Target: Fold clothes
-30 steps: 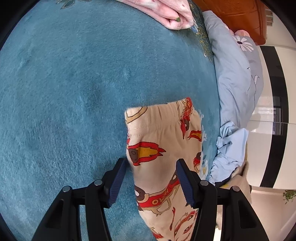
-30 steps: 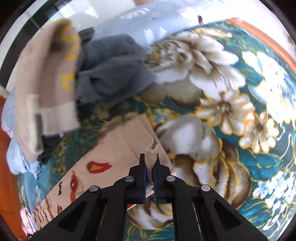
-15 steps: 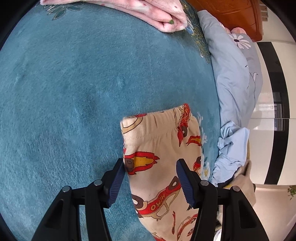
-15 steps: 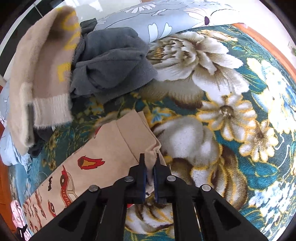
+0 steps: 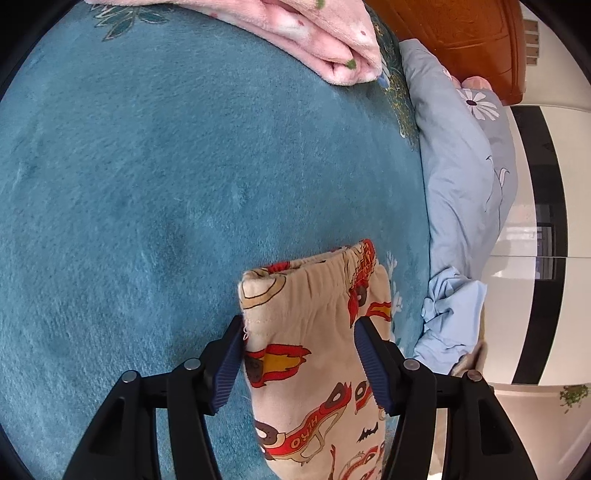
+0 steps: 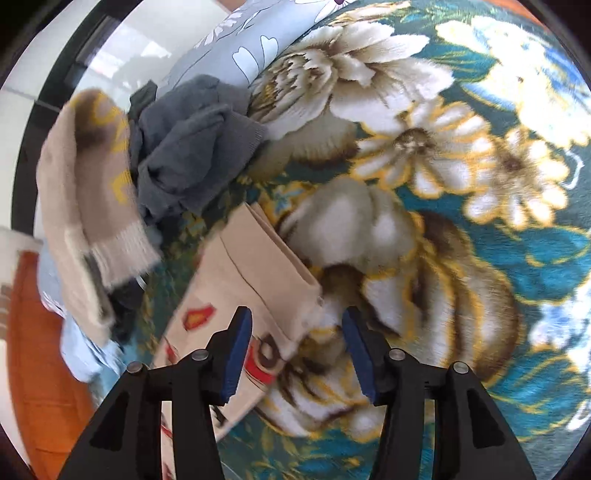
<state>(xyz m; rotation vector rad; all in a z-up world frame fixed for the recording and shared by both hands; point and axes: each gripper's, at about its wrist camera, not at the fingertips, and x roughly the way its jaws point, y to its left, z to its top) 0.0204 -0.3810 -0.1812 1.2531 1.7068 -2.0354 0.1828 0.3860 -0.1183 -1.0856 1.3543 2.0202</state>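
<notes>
Beige children's trousers with red car prints lie on a blue blanket. In the left wrist view the waistband end [image 5: 314, 314] lies between the open jaws of my left gripper [image 5: 299, 354], which hold nothing. In the right wrist view the leg cuff end [image 6: 258, 269] lies flat on the flowered part of the blanket, just ahead of my right gripper [image 6: 297, 350]. The right gripper is open and the cuff's corner lies loose between its jaws.
A folded pink blanket [image 5: 295, 33] lies at the far edge. A grey-blue flowered quilt [image 5: 465, 177] and a light blue garment [image 5: 450, 314] lie to the right. A beige sweater [image 6: 88, 206] and a grey garment [image 6: 188, 147] are piled left of the cuffs. The blue blanket [image 5: 147, 184] spreads wide.
My right gripper was shut on the trouser cuff and has opened, leaving the cuff on the blanket. The left gripper stays open and has moved slightly forward along the trousers toward the waistband.
</notes>
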